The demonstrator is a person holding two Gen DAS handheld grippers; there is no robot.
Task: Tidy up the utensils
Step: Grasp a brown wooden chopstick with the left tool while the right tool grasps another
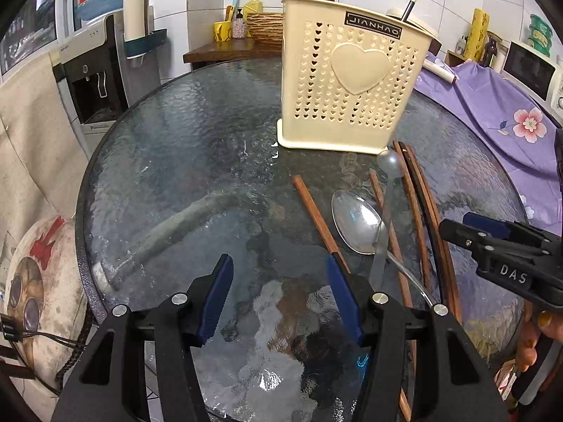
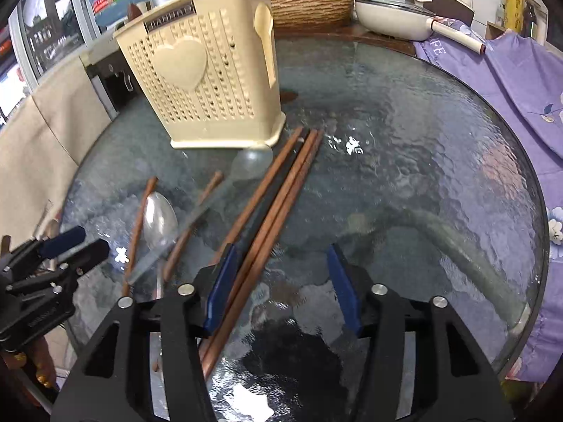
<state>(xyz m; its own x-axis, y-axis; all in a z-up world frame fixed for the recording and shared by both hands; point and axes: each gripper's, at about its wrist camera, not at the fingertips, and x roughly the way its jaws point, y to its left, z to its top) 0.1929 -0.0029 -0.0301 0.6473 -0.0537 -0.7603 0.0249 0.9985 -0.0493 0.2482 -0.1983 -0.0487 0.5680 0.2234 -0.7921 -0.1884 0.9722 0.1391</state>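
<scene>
My left gripper (image 1: pixel 279 295) hangs over the round rippled-glass table (image 1: pixel 176 161), its blue-padded jaws about half spread with only bare glass between them, gripping nothing; its right pad sits just at the near end of a single brown wooden chopstick (image 1: pixel 316 218), whether touching I cannot tell; my right gripper (image 2: pixel 281 288) is likewise half spread and clasps nothing; the pair of long brown wooden chopsticks (image 2: pixel 281 204) runs just inside its left pad, close against it, though I cannot tell whether they touch.

Just beyond lie the other utensils, loose on the glass; a shiny metal spoon (image 1: pixel 355 221) bowl-up beside the single chopstick; a clear plastic spoon (image 1: pixel 387 190) lying across it, its bowl close to the foot of the holder; more brown chopsticks beside these.

Farthest stands the cream perforated plastic utensil holder with a raised heart (image 1: pixel 352 81), upright on the table.

The left view alone shows a black pen-like stick (image 1: pixel 411 3) poking up behind the holder, a water dispenser (image 1: pixel 91 81) off the table's left and my right gripper entering from the right edge; the right view alone shows the holder's side panel with a moulded spoon shape (image 2: pixel 265 42), a white lidded pan (image 2: pixel 390 17) and my left gripper at the left edge; both show the purple flowered cloth (image 2: pixel 510 81).
</scene>
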